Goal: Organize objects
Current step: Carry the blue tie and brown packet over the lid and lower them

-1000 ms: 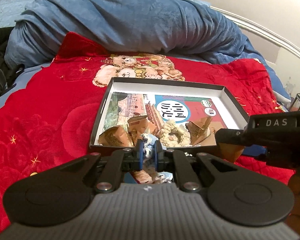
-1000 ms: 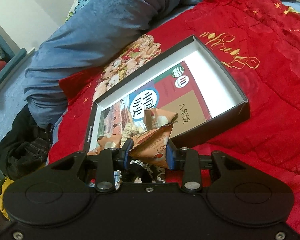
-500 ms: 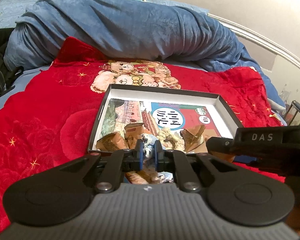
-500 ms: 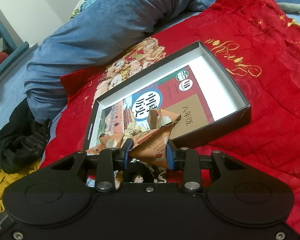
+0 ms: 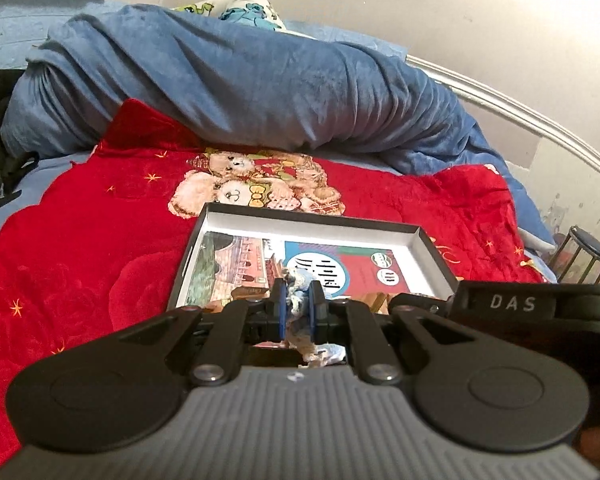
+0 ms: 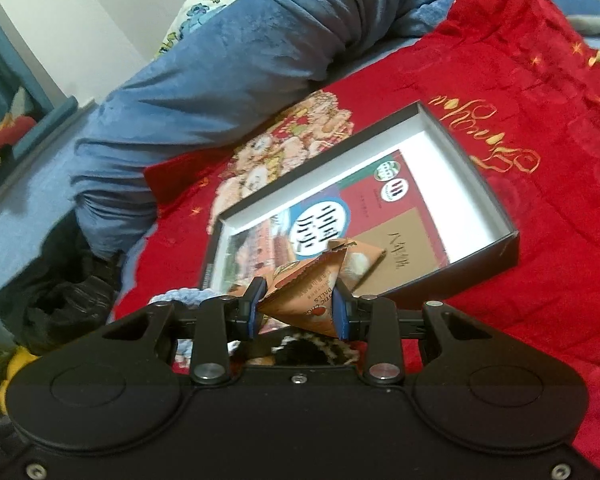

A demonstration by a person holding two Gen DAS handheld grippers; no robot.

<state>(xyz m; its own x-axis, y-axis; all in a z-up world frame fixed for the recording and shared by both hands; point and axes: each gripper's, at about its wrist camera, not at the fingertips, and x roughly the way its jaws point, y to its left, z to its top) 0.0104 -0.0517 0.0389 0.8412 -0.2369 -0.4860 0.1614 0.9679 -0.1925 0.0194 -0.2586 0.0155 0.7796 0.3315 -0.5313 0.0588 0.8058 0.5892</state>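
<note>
On the bed, a red blanket [image 5: 80, 248] with a teddy-bear print spreads out in front of a rumpled blue duvet [image 5: 236, 92] at the far side. The left hand-held gripper [image 5: 298, 304] has its blue-padded fingers closed narrowly on a small pale blue and white fuzzy item [image 5: 296, 286], held up in front of the near edge of a shallow black box [image 5: 436, 248]. A textbook [image 5: 340, 270] lies flat inside the box. Further right, the right hand-held gripper [image 6: 298, 310] is clamped on an orange snack packet [image 6: 312, 288], its peaked top poking above the fingers, raised just over the box's near left corner. A second orange packet [image 6: 364, 258] lies on the textbook just behind.
</note>
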